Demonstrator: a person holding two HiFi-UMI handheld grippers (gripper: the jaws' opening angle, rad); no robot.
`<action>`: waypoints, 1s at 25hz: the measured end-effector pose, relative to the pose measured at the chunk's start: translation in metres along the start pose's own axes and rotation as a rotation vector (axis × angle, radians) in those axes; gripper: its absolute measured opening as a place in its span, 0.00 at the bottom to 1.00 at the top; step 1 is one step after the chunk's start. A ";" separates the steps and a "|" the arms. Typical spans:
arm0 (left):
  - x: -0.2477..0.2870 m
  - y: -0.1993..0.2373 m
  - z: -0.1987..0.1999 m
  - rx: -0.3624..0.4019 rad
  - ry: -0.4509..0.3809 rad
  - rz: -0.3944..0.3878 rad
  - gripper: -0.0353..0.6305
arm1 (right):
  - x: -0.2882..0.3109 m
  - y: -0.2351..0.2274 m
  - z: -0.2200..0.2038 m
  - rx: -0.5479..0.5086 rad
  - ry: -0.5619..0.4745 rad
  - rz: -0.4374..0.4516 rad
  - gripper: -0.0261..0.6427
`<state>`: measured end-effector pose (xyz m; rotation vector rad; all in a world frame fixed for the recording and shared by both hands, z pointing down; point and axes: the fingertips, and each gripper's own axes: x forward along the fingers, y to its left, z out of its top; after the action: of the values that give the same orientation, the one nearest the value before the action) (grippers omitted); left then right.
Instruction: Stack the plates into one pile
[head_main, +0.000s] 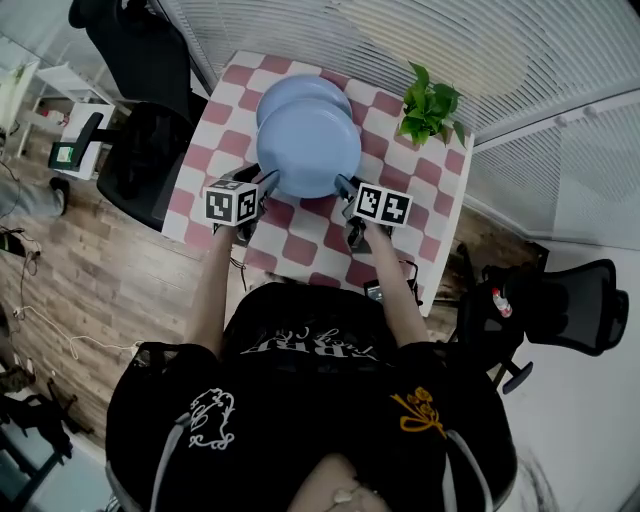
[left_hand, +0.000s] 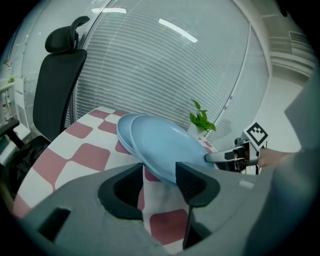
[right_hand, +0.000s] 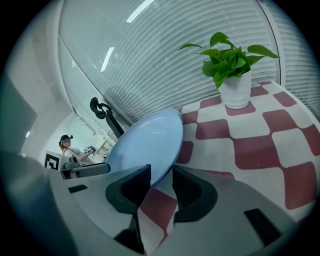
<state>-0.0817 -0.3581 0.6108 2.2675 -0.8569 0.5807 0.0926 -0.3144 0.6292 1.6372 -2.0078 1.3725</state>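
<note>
We hold a light-blue round plate (head_main: 310, 148) between our two grippers above a table with a pink-and-white checked cloth (head_main: 300, 240). The left gripper (head_main: 268, 180) has the plate's near left rim between its jaws, and the right gripper (head_main: 343, 185) has the near right rim. In the left gripper view, the left gripper (left_hand: 160, 170) has its jaws closed on the rim of the light-blue round plate (left_hand: 165, 145), with the cloth showing below in the rest of the gap. The tip of the right gripper (left_hand: 210, 158) meets the rim on the right. In the right gripper view, the right gripper (right_hand: 161, 175) likewise grips the light-blue round plate (right_hand: 147, 145), which tilts up clear of the cloth. The left gripper (right_hand: 100, 169) reaches in from the left.

A second light-blue plate (head_main: 295, 92) lies flat on the cloth, just beyond the held one. From above, the held plate covers its near part. In the left gripper view the second light-blue plate (left_hand: 124, 131) peeks out at the left behind the held one; we cannot tell whether they touch.

A green leafy plant in a white pot (head_main: 430, 105) stands at the far right corner of the table, well apart from both plates. A black office chair (head_main: 150, 160) stands just to the left of the table.
</note>
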 end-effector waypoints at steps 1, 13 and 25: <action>0.001 0.003 0.001 -0.002 0.001 -0.004 0.36 | 0.003 0.000 0.001 0.009 0.004 -0.003 0.24; 0.016 0.030 0.027 0.033 -0.042 0.054 0.37 | 0.022 -0.001 0.030 0.276 -0.023 -0.027 0.18; -0.039 0.025 0.034 0.033 -0.155 0.063 0.37 | 0.043 -0.016 0.054 0.382 -0.057 -0.108 0.12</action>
<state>-0.1202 -0.3794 0.5742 2.3457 -1.0043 0.4540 0.1109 -0.3829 0.6361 1.9249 -1.7315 1.7690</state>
